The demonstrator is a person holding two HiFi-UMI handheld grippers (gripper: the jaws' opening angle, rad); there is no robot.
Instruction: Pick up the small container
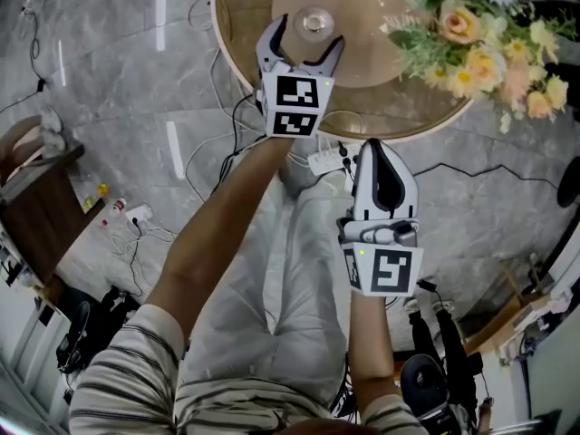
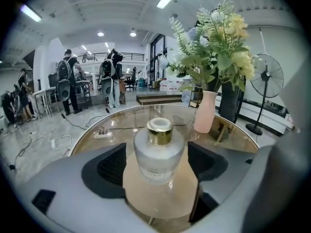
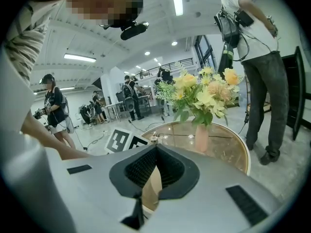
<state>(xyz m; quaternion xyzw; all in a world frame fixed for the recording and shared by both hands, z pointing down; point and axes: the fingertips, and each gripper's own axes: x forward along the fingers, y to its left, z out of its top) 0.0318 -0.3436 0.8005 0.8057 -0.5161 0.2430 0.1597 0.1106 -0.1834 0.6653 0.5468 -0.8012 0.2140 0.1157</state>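
In the head view, the left gripper [image 1: 306,36] reaches over the round table [image 1: 240,25], the small bottle [image 1: 314,20] between its tips; the right gripper [image 1: 372,149] hangs short of the table. The left gripper view shows the jaws wide apart, touching no glass, so an off-centre squeeze could tip or squirt out the smooth, round bottle [image 2: 159,152]. In the right gripper view the jaws are together on nothing.

The left gripper [image 1: 305,34] reached forward on an outstretched left arm [image 1: 217,234], tilted downward, jaws spread wide. The right gripper [image 1: 376,152] sat nearer the body, jaws closed together.
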